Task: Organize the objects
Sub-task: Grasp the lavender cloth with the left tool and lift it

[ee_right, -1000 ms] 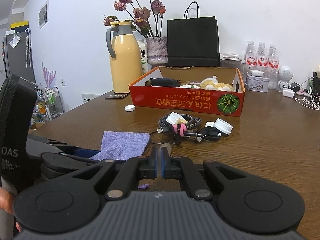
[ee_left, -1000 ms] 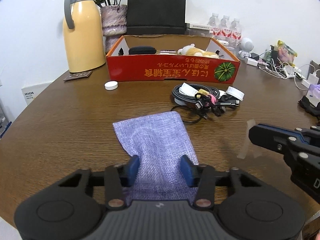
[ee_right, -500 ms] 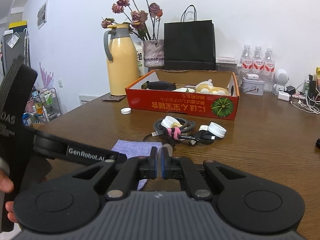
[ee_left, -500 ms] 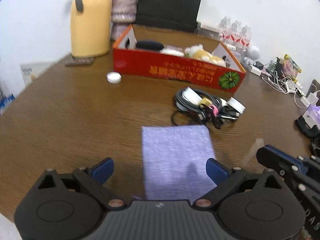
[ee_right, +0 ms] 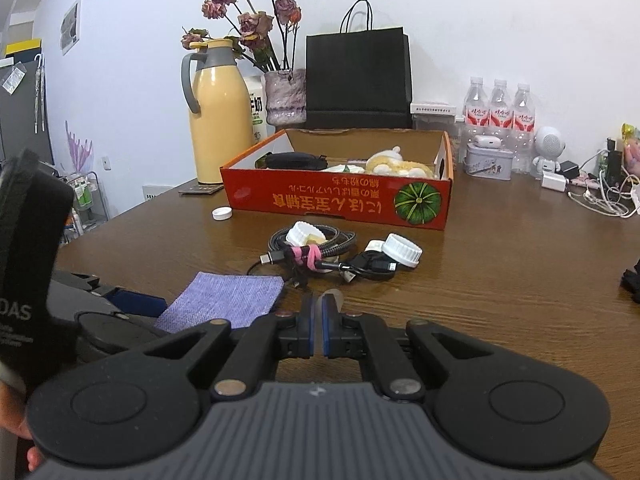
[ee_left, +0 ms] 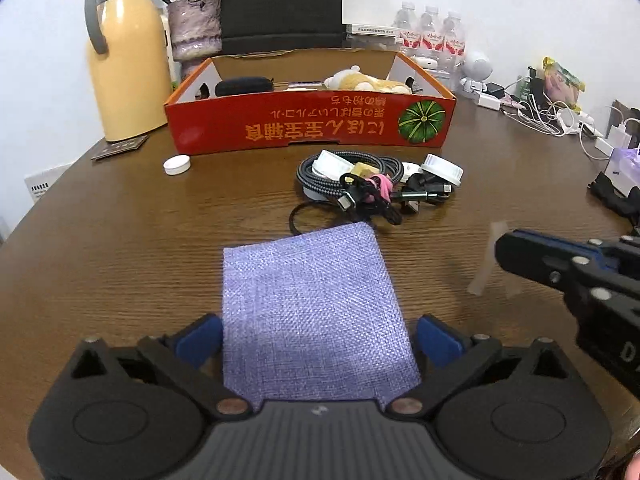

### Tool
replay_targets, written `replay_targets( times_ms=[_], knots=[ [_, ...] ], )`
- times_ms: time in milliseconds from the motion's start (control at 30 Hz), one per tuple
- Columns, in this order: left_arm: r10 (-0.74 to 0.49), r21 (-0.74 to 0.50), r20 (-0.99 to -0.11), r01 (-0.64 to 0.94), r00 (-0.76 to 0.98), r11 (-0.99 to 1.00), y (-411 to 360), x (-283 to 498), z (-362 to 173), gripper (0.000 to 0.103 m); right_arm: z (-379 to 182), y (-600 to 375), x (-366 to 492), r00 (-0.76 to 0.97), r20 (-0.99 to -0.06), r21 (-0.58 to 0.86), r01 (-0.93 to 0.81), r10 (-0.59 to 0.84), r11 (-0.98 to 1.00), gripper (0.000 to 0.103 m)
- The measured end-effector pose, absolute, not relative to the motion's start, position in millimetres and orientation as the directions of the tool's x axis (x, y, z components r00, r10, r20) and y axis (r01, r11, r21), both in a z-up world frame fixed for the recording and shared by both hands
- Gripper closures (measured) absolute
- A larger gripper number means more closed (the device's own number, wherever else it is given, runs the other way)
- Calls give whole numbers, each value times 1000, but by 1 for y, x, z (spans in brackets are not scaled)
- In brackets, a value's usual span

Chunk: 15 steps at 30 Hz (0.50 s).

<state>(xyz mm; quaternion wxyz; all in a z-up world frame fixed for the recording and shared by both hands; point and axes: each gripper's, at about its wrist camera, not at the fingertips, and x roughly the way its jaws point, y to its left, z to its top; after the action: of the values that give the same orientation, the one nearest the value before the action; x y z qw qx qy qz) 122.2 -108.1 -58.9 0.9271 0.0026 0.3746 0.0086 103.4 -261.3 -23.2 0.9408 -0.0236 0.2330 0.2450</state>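
Observation:
A purple woven cloth pouch (ee_left: pixel 316 308) (ee_right: pixel 224 300) lies flat on the brown table (ee_left: pixel 120 248). My left gripper (ee_left: pixel 318 338) straddles its near end. The jaws are opening, and the blue pads stand well clear of the cloth on both sides. My right gripper (ee_right: pixel 318 308) is shut just right of the pouch, low over the table. It also shows in the left wrist view as the right gripper (ee_left: pixel 516 248). A thin clear strip (ee_left: pixel 486 260) sticks out at its tip; I cannot tell whether it is pinched.
Beyond the pouch lies a bundle of cables (ee_left: pixel 360 188) with white caps (ee_left: pixel 442 168). Behind it stands a red cardboard box (ee_left: pixel 308 128) holding a plush toy and a black case. A yellow jug (ee_left: pixel 124 60), a loose cap (ee_left: pixel 177 165) and chargers (ee_left: pixel 560 120) ring the table.
The left jaws went from pinching the pouch's near end to wide apart. The bunched pouch now lies flat. The right gripper stayed shut.

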Motion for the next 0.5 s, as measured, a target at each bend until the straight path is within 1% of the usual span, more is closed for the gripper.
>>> replay_targets(
  times_ms=[67,133,167,200,233,300,500],
  knots=[
    [16,12,-676,-10,737,1000,-106,116,-58,15,-25,-260,105,769,-451,74,-474,453,877,99],
    [20,9,-659,-19,752,1000,-101,112,-54,55,-26,-258,106,766,-451,77,-478,458,875,99],
    [20,6,-655,-21,755,1000,-98,111,-53,63,-26,-257,107,764,-452,78,-481,461,873,99],
    [10,-3,-652,-16,758,1000,-94,110,-52,76,-27,-255,108,762,-452,78,-483,463,872,99],
    [-2,-21,-649,-15,761,1000,-89,109,-51,87,-27,-254,109,762,-451,79,-485,465,871,99],
    [-11,-38,-644,-17,765,999,-82,109,-47,93,-26,-250,110,762,-446,78,-490,470,868,99],
    [6,-13,-553,-17,833,1000,-68,107,-16,94,-13,-241,118,777,-409,63,-499,478,864,99]
  ],
)
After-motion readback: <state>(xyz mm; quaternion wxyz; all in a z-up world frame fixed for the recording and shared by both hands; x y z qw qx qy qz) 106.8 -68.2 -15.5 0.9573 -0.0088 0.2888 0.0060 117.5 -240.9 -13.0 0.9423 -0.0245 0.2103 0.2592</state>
